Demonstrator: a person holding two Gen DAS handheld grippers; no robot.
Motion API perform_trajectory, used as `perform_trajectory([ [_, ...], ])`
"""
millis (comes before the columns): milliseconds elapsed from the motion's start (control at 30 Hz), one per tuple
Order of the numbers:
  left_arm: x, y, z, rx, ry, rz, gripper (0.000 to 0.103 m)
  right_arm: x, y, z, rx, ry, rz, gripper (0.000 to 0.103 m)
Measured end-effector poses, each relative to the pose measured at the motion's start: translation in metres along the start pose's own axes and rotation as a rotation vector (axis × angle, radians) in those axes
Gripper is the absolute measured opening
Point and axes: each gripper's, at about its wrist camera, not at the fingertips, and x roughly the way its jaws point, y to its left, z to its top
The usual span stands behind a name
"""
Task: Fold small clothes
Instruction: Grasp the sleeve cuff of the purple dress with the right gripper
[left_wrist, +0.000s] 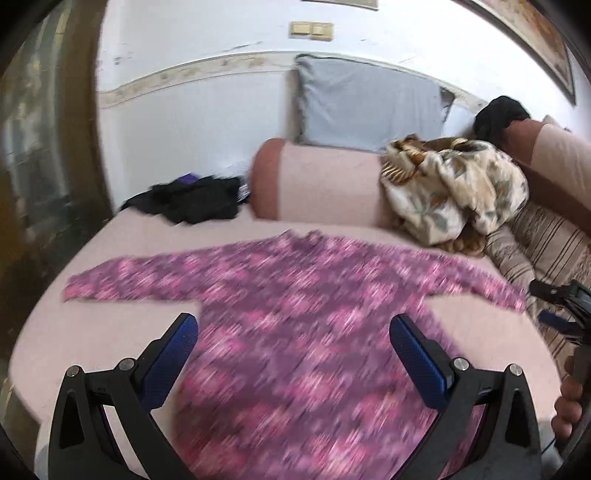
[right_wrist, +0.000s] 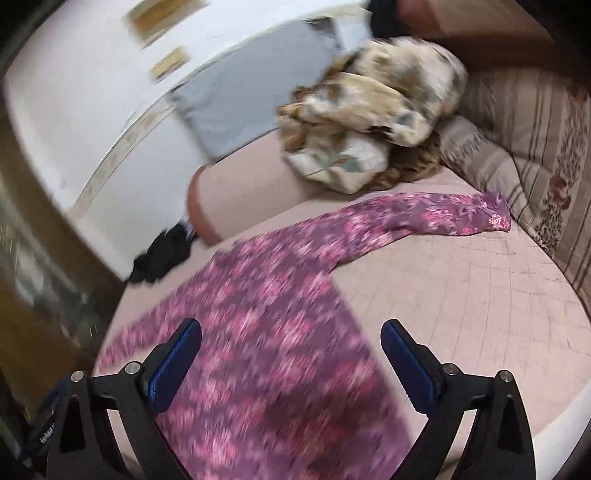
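A pink and purple patterned long-sleeved top (left_wrist: 295, 314) lies flat on the pink bed (left_wrist: 110, 332), sleeves spread to both sides. My left gripper (left_wrist: 293, 332) is open and empty, held above the top's body. My right gripper (right_wrist: 291, 338) is open and empty, above the right side of the top (right_wrist: 277, 314); its right sleeve (right_wrist: 443, 214) stretches toward the striped cushion. The right gripper's body also shows at the right edge of the left wrist view (left_wrist: 565, 306). Both views are motion blurred.
A pink bolster (left_wrist: 317, 181) lies across the back of the bed, a grey pillow (left_wrist: 369, 107) behind it. A crumpled floral cloth (left_wrist: 450, 188) sits back right, black clothes (left_wrist: 192, 199) back left. A striped cushion (right_wrist: 535, 147) lines the right side. A wooden door frame (left_wrist: 55, 147) stands left.
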Motion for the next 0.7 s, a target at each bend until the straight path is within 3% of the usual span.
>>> perform_trajectory([
  [67, 0.03, -0.02, 0.013, 0.029, 0.018, -0.022, 0.103, 0.028, -0.041, 0.034, 0.079, 0.017, -0.058, 0.091],
  [133, 0.065, -0.04, 0.018, 0.065, 0.093, -0.064, 0.103, 0.051, -0.077, 0.057, 0.128, 0.03, -0.118, 0.087],
  [167, 0.084, -0.048, 0.018, 0.074, 0.136, -0.094, 0.103, 0.065, -0.095, 0.066, 0.151, 0.044, -0.151, 0.08],
  [300, 0.142, -0.065, -0.001, 0.055, 0.276, -0.206, 0.103, 0.118, -0.18, 0.088, 0.323, 0.123, -0.24, 0.076],
  [400, 0.156, -0.065, -0.02, 0.06, 0.299, -0.232, 0.103, 0.148, -0.223, 0.092, 0.405, 0.154, -0.284, 0.068],
  [500, 0.16, -0.058, -0.03, 0.075, 0.313, -0.256, 0.103, 0.155, -0.239, 0.104, 0.454, 0.096, -0.292, 0.063],
  [533, 0.16, -0.055, -0.029, 0.071, 0.313, -0.262, 0.103, 0.158, -0.241, 0.111, 0.449, 0.087, -0.319, 0.058],
  [600, 0.164, -0.05, -0.028, 0.049, 0.323, -0.271, 0.103, 0.165, -0.248, 0.122, 0.455, 0.072, -0.382, 0.037],
  [633, 0.167, -0.047, -0.028, 0.033, 0.333, -0.28, 0.103, 0.167, -0.25, 0.126, 0.453, 0.064, -0.408, 0.02],
  [700, 0.171, -0.041, -0.028, 0.004, 0.356, -0.286, 0.103, 0.164, -0.238, 0.132, 0.43, 0.037, -0.448, 0.015],
])
